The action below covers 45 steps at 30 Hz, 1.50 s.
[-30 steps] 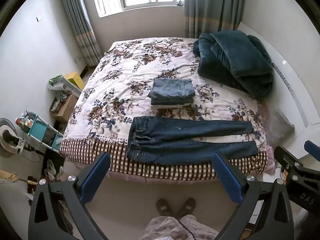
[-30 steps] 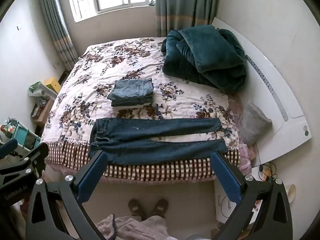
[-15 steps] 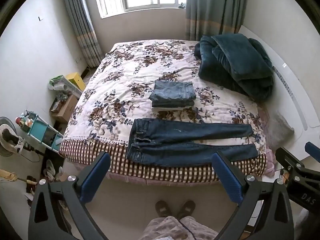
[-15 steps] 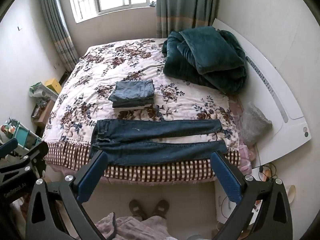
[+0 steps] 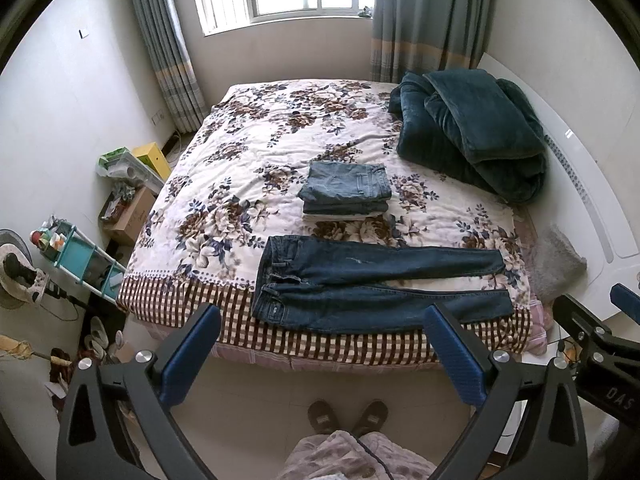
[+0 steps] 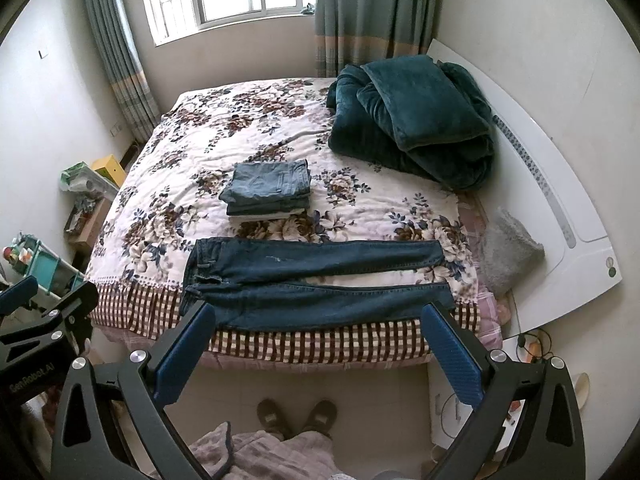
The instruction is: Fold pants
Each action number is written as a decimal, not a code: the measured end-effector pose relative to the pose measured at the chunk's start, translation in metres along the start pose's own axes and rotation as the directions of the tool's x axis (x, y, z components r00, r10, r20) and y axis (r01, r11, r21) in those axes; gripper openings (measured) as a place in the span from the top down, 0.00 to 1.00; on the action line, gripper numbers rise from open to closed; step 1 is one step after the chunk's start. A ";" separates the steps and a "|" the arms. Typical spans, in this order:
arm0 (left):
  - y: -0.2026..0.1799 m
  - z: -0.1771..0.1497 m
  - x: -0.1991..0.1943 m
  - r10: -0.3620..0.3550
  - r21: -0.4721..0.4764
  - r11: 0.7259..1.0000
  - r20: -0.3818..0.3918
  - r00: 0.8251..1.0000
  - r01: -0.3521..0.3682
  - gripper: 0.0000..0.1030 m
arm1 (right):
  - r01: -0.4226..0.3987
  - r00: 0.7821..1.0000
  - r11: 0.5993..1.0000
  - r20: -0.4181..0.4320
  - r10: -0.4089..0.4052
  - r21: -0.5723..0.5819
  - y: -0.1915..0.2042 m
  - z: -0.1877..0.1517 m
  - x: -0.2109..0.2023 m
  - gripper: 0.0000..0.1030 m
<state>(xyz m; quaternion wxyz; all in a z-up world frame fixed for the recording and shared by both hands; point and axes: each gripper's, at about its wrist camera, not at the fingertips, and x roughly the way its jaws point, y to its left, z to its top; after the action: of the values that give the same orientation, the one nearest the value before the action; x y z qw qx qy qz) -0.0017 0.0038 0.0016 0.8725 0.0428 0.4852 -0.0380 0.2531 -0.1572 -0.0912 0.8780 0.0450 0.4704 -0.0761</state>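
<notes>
Dark blue jeans (image 5: 360, 284) lie flat across the near edge of the floral bed (image 5: 240, 184), waistband to the left, legs stretching right and slightly apart; they also show in the right wrist view (image 6: 312, 280). My left gripper (image 5: 320, 354) is open and empty, held above the floor in front of the bed, short of the jeans. My right gripper (image 6: 316, 354) is also open and empty at the same distance. Behind the jeans sits a stack of folded jeans (image 5: 346, 192), also in the right wrist view (image 6: 270, 188).
A dark green blanket heap (image 5: 472, 132) lies at the bed's far right. A white headboard (image 6: 560, 208) and grey cushion (image 6: 508, 248) stand right of the bed. Boxes and a teal rack (image 5: 80, 256) crowd the floor at left. Feet in slippers (image 5: 348, 416) stand below.
Both grippers have drifted slightly back and up, so the bed sits a little lower in each view. The jeans and stack have not moved.
</notes>
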 end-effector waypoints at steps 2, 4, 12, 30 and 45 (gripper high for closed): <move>0.001 0.000 0.000 0.003 0.000 1.000 0.004 1.000 -0.003 0.00 | 0.001 1.000 1.000 0.001 -0.001 -0.001 0.001 0.000 0.000 0.00; 0.000 0.005 0.003 0.005 -0.002 1.000 0.004 1.000 -0.005 0.00 | -0.002 1.000 1.000 0.001 0.002 -0.001 0.001 0.001 -0.001 0.00; 0.002 0.004 0.002 0.004 0.000 1.000 0.007 1.000 -0.004 0.00 | -0.009 1.000 1.000 0.001 0.009 -0.010 0.003 0.003 -0.005 0.00; 0.001 0.011 -0.017 0.009 -0.002 1.000 0.029 1.000 -0.009 0.00 | -0.009 1.000 1.000 0.007 0.009 -0.012 0.009 0.005 -0.009 0.00; 0.003 0.012 -0.019 0.008 -0.006 1.000 0.034 0.999 -0.008 0.00 | -0.009 1.000 1.000 0.017 0.010 -0.009 0.009 0.013 -0.019 0.00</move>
<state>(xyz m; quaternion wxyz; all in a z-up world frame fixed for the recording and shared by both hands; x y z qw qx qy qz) -0.0016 0.0057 0.0242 0.8810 0.0418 0.4701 -0.0338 0.2548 -0.1487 -0.0684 0.8826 0.0427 0.4630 -0.0702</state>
